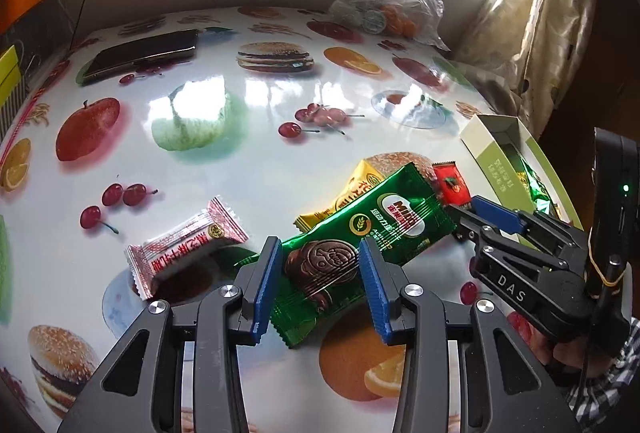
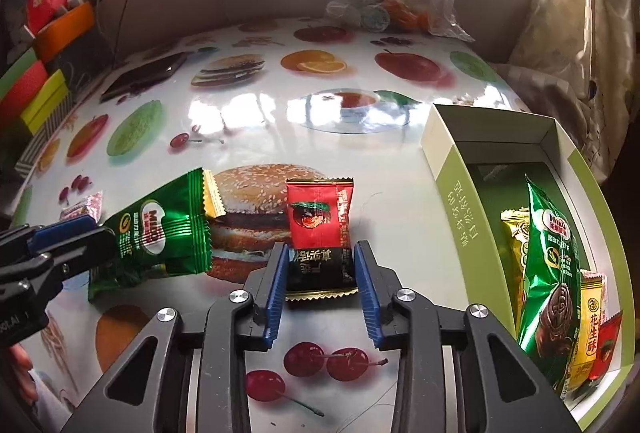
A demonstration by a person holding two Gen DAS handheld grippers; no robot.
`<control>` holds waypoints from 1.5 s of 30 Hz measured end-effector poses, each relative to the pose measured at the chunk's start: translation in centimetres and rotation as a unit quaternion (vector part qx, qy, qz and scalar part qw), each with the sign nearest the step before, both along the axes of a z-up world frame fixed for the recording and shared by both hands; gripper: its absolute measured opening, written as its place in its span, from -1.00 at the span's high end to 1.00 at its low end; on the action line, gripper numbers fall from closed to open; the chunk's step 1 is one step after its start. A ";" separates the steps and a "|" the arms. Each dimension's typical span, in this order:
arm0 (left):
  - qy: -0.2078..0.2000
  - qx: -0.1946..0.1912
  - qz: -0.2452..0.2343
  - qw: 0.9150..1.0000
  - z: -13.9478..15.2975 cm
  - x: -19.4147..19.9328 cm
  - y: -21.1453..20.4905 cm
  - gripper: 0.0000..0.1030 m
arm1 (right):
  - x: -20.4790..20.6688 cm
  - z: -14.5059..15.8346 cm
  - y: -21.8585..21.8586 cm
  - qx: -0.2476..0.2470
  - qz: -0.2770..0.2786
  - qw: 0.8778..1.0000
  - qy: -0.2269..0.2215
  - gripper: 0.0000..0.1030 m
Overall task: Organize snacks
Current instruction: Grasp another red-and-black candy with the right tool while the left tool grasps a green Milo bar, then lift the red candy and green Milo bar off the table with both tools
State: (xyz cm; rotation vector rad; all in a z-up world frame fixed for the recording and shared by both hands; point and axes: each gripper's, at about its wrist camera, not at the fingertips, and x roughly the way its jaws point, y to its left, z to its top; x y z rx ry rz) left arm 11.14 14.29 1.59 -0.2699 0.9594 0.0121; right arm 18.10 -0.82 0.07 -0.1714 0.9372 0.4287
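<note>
Step in hand: gathering loose snacks into the green box (image 2: 452, 193). The left gripper (image 1: 320, 265) is clamped on a green foil biscuit packet (image 1: 360, 241), glossy and crinkled, lifted off the table (image 1: 248, 113). The right gripper (image 2: 322, 265) has its jaws closed on the black end of a red sachet (image 2: 320, 217) lying flat at the table's centre. Next, in my judgement: carry each toward the box at three o'clock, already holding similar packets, and let go inside.
</note>
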 end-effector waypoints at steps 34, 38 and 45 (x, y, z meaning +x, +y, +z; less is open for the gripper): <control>0.009 0.115 -0.137 0.984 -0.2 0.8 -5.5 -0.22 | -2.8 0.3 -2.1 0.030 0.008 0.999 0.008 0.53; 0.010 0.115 -0.159 0.980 -0.6 1.0 -6.2 -0.22 | -2.7 0.3 -2.2 0.036 0.008 0.999 0.010 0.53; 0.023 0.116 -0.160 0.980 -1.4 1.2 -6.4 -0.22 | -2.6 0.3 -2.2 0.040 0.006 0.999 0.010 0.53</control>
